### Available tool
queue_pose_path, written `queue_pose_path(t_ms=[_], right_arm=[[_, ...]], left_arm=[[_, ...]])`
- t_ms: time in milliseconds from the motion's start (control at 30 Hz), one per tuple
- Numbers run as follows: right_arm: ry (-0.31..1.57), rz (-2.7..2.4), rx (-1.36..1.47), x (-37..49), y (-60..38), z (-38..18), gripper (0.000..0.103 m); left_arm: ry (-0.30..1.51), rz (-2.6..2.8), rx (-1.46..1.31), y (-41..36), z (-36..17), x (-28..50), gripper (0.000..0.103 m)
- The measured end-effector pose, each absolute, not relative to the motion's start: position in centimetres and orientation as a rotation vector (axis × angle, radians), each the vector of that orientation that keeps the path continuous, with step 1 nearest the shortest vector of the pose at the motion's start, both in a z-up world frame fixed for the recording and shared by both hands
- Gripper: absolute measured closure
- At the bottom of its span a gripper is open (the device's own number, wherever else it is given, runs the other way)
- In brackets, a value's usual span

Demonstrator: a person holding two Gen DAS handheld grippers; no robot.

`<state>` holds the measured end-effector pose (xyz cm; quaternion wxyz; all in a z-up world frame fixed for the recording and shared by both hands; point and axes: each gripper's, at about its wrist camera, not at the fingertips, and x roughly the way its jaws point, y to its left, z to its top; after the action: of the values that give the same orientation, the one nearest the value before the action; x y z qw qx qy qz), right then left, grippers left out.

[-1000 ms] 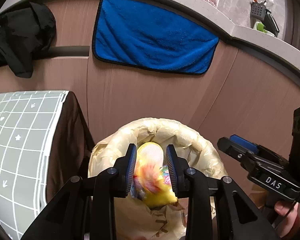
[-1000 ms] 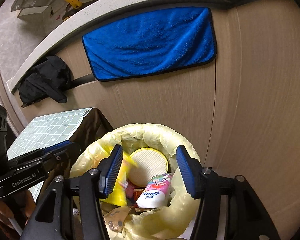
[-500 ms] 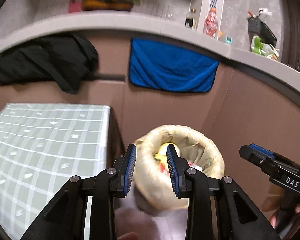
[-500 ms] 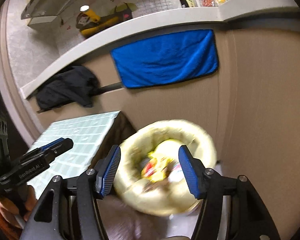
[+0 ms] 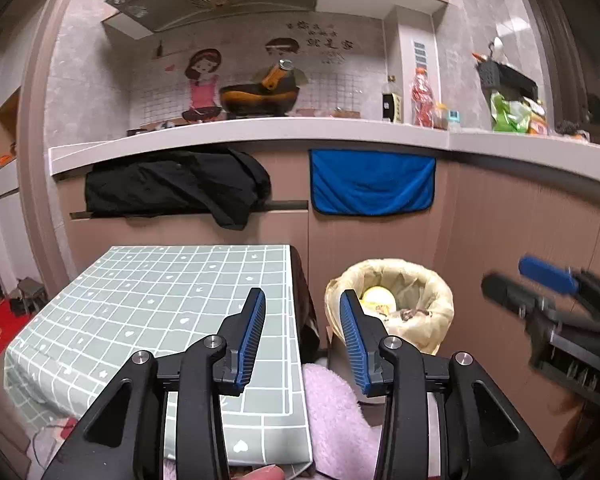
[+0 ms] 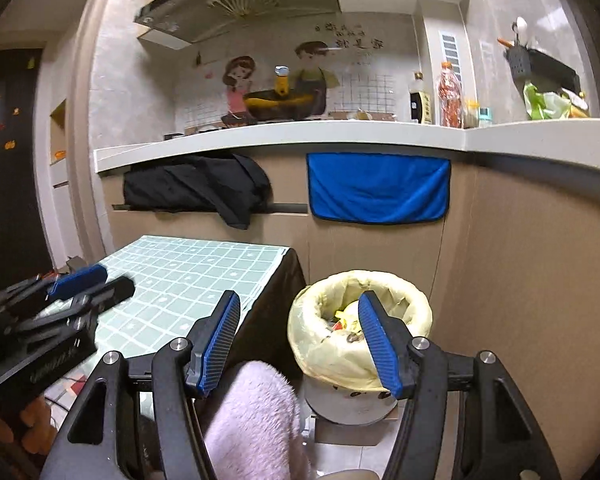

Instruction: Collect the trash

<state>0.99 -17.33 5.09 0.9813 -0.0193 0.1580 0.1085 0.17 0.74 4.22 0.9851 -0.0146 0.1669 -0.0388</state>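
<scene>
1. Both tongs stand spread and hold nothing. In the left wrist view, the left gripper (image 5: 302,336) has its jaws apart, and they have just been opening further. Only the corner of the table (image 5: 148,304) shows between them.

2. One second ago, in this same view, the yellow trash sat between these pads, right over the bin. Now the trash bin (image 5: 392,304) stands near, on the floor beside the table, and the gripper is well apart from it. I judge that the drop is done and this hand is free for the next piece.

3. The yellow trash (image 5: 376,295) lies inside the bin, low against the liner. Its long axis I cannot tell from here; only a rounded top is visible.

4. In the right wrist view, the right gripper (image 6: 300,338) is also wide open and empty; its jaws have been opening a little more. The left gripper (image 6: 88,284) appears blurred over the table.

5. Compared with one second ago, the bin has gone from filling the view to standing further off. The bin is upright, its mouth up. The table top shows no more trash, so the task looks near its end.
</scene>
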Motion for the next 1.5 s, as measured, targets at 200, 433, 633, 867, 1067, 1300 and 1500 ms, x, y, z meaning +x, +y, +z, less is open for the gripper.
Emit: queue_pose_path(t_ms=[200,433,633,867,1067,1300,1500], right_arm=[[0.351,0.201,-0.049,-1.1,-16.7,4.0,0.044],[0.346,0.180,-0.015,-2.1,-17.4,4.0,0.044],[0.329,0.188,-0.008,-2.4,-17.4,4.1,0.044],[0.334,0.195,-0.006,-2.2,-17.5,4.1,0.044],[0.336,0.193,-0.005,-2.1,-17.6,4.0,0.044],[0.339,0.190,-0.002,-2.1,-17.7,3.8,0.044],[0.339,0.189,-0.002,-2.1,-17.8,3.8,0.044]], left_arm=[[0.386,-0.062,-0.017,0.5,3.9,-1.2,0.062],[0.346,-0.033,-0.034,1.1,4.6,-2.5,0.062],[0.336,-0.026,-0.026,0.8,4.8,-2.8,0.062],[0.341,-0.034,-0.024,0.3,4.8,-2.6,0.062],[0.344,-0.044,-0.018,0.1,4.7,-2.5,0.062],[0.346,-0.051,-0.015,0.2,4.6,-2.5,0.062],[0.348,-0.054,-0.010,0.0,4.6,-2.5,0.062]])
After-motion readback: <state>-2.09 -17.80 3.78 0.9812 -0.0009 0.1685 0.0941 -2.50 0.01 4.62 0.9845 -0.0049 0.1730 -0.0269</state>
